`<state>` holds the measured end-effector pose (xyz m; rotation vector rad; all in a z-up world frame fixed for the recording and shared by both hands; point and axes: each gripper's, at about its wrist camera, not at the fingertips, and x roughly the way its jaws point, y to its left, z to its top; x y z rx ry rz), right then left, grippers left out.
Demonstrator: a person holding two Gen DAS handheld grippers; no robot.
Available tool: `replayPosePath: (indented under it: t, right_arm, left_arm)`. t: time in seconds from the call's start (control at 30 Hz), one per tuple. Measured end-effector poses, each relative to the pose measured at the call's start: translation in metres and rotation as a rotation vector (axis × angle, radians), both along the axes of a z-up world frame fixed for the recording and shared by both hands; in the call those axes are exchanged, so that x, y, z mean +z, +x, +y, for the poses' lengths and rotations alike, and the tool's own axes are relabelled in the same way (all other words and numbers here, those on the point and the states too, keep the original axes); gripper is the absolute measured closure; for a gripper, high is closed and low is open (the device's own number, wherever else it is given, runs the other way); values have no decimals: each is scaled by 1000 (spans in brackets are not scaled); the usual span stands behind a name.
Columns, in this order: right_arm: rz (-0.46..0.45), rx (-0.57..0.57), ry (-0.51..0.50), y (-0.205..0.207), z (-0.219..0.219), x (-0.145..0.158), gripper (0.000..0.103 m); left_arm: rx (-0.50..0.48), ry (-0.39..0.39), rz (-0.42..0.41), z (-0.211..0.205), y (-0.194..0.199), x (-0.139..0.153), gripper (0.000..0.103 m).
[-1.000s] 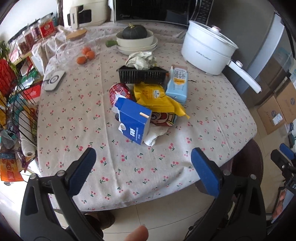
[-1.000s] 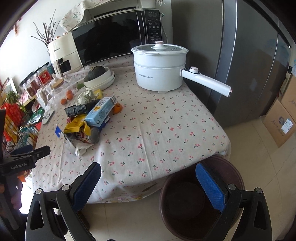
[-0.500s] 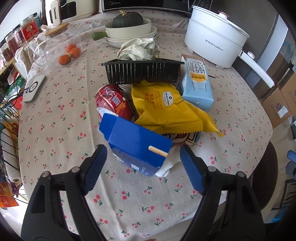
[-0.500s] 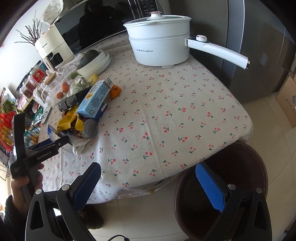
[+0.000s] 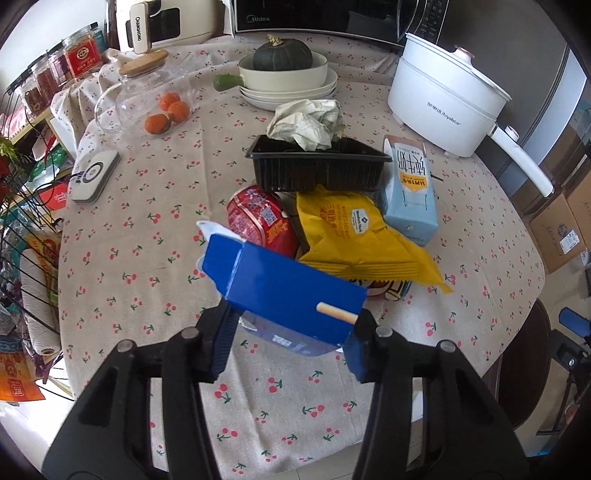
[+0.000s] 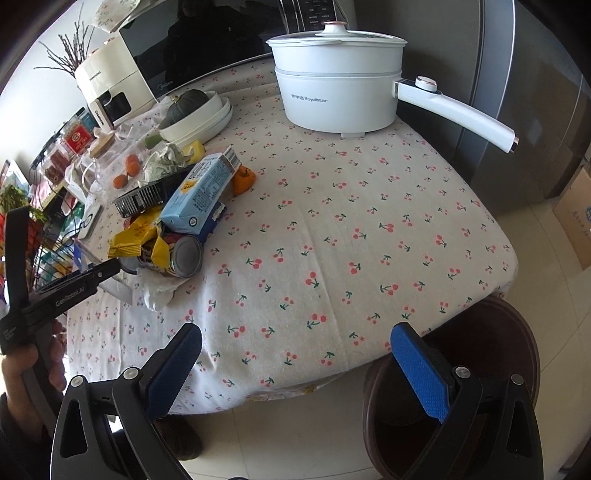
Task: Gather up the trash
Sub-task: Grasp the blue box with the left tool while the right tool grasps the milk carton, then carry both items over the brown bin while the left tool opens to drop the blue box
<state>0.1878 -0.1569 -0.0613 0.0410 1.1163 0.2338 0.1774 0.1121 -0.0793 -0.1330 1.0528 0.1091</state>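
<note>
My left gripper (image 5: 290, 338) is shut on a dark blue carton (image 5: 284, 291) with a straw, at the near edge of the trash pile. Behind it lie a red packet (image 5: 256, 219), a yellow snack bag (image 5: 354, 236), a light blue milk carton (image 5: 408, 192), a black plastic tray (image 5: 317, 168) and crumpled paper (image 5: 308, 123). My right gripper (image 6: 295, 373) is open and empty, beyond the table's front edge. A dark brown bin (image 6: 491, 369) stands on the floor below its right finger. The pile (image 6: 177, 221) shows at the left in the right wrist view.
A white electric pot (image 6: 338, 79) with a long handle stands at the back right. Stacked bowls with a squash (image 5: 282, 72), a glass jar (image 5: 147, 96) with oranges, a microwave (image 5: 321, 14) and a white device (image 5: 96, 175) are at the back. A wire rack (image 5: 22, 236) stands left.
My left gripper moved forward over the table and closed on the dark blue carton. My right gripper drifted slightly closer to the table and stayed open.
</note>
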Motion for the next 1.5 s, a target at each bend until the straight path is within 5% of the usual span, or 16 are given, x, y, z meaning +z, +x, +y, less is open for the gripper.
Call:
replayPosePath:
  t: [0.23,0.47,0.8,0.87,0.93,1.5]
  right_arm:
    - [-15,-9,52,37,39,-2,0]
    - [31,32,78,89,104,-21,4]
    - [85,-22,37,129,146,-48,28]
    - [110,-28,51,132,146,-52,44]
    - [115,-37,64,131,144,-52,46]
    - [-12,-95,113,61,30,16,48]
  left_arm:
    - [84,-88,19,30,-15,8,51]
    - [88,24,5,39,-20,14,51]
    - [113,-42,9,57,-26,16,51]
    - [115,-47,6,58,-28,17,51]
    - [118,-52,4,58,-29,18,51]
    - [27,-58,-8,24,-41,23,51]
